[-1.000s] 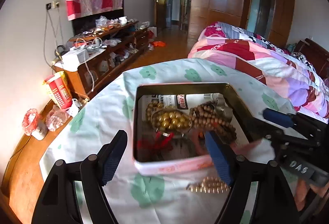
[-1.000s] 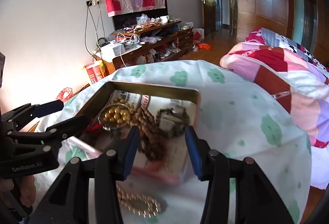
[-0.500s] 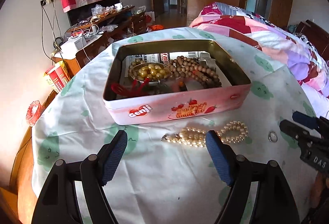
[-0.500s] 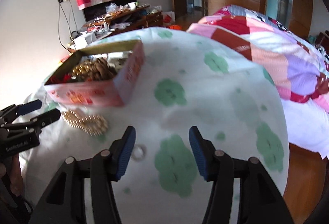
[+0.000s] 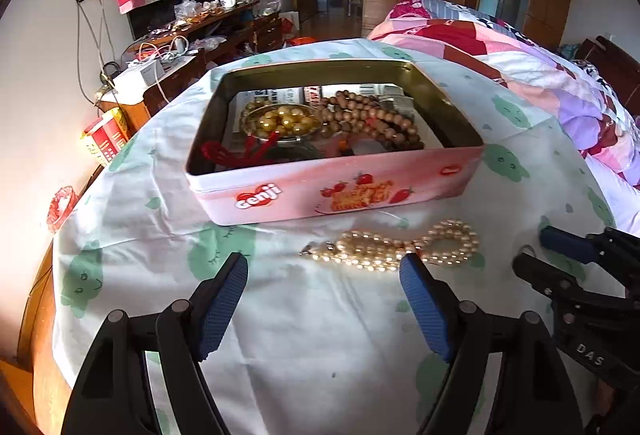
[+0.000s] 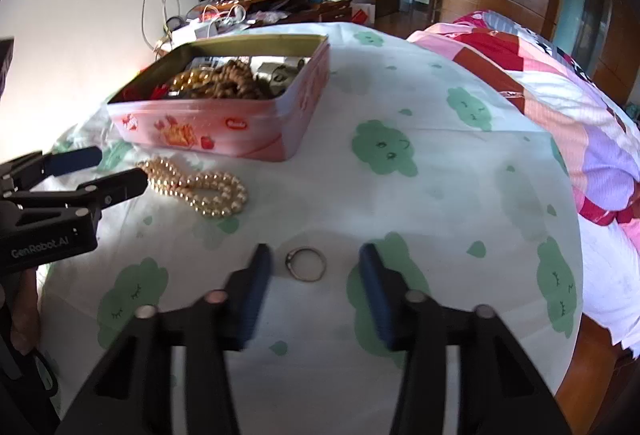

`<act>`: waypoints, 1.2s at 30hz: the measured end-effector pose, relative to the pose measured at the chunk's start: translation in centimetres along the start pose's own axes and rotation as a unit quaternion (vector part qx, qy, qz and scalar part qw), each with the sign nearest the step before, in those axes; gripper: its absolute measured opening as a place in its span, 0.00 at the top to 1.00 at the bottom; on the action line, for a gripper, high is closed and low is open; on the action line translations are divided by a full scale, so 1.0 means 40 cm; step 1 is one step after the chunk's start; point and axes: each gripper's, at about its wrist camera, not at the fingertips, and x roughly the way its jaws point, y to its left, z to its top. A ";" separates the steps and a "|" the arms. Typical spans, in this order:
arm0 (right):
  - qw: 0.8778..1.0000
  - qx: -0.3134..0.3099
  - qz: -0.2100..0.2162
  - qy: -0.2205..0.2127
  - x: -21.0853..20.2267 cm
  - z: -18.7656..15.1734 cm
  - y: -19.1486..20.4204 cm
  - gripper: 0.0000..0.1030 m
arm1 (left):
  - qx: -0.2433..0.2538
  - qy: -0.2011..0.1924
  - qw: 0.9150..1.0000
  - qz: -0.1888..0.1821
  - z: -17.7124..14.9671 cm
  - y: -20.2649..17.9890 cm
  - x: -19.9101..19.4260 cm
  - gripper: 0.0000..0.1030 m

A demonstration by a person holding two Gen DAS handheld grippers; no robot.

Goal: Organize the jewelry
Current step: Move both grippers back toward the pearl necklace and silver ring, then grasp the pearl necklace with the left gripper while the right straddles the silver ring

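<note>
Closing right tongs (image 6: 315,267) around a ring (image 6: 306,264) on the tabletop (image 6: 440,195); left tongs (image 5: 323,281) apart, empty.

Left wrist view: left tongs spread wide over the cloud-print cloth, nothing between the pads; pearl necklace (image 5: 394,247) lies just ahead of the right pad, not touched. Pink tin (image 5: 332,191) sits behind the pearls, open, with wooden beads (image 5: 372,115), amber beads (image 5: 286,120) and a red cord (image 5: 236,151) inside. Right tongs (image 5: 536,255) enter at the right edge.
Right wrist view: ring lies flat on the cloth between the blue pads (image 6: 262,275), clear of both; jaws narrowing, no contact yet. Pearl necklace (image 6: 200,189) sits left of it, just in front of the tin (image 6: 224,131). Left tongs (image 6: 96,171) are at the left edge, tips beside the pearls.
</note>
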 end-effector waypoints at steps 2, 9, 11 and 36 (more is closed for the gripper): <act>1.000 -0.008 0.003 -0.002 -0.002 -0.002 0.007 0.68 | 0.004 -0.002 1.000 -0.002 0.004 -0.006 -0.001 0.24; 1.000 0.001 0.006 -0.011 -0.010 -0.004 -0.005 0.79 | 0.019 0.004 1.000 -0.010 0.015 -0.030 0.007 0.24; 1.000 0.012 0.002 -0.015 -0.012 0.000 -0.021 0.79 | 0.025 0.005 1.000 -0.017 0.019 -0.039 0.009 0.24; 0.999 0.033 -0.003 -0.015 -0.009 0.006 -0.044 0.79 | -0.043 -0.006 0.999 -0.012 0.041 0.012 -0.014 0.24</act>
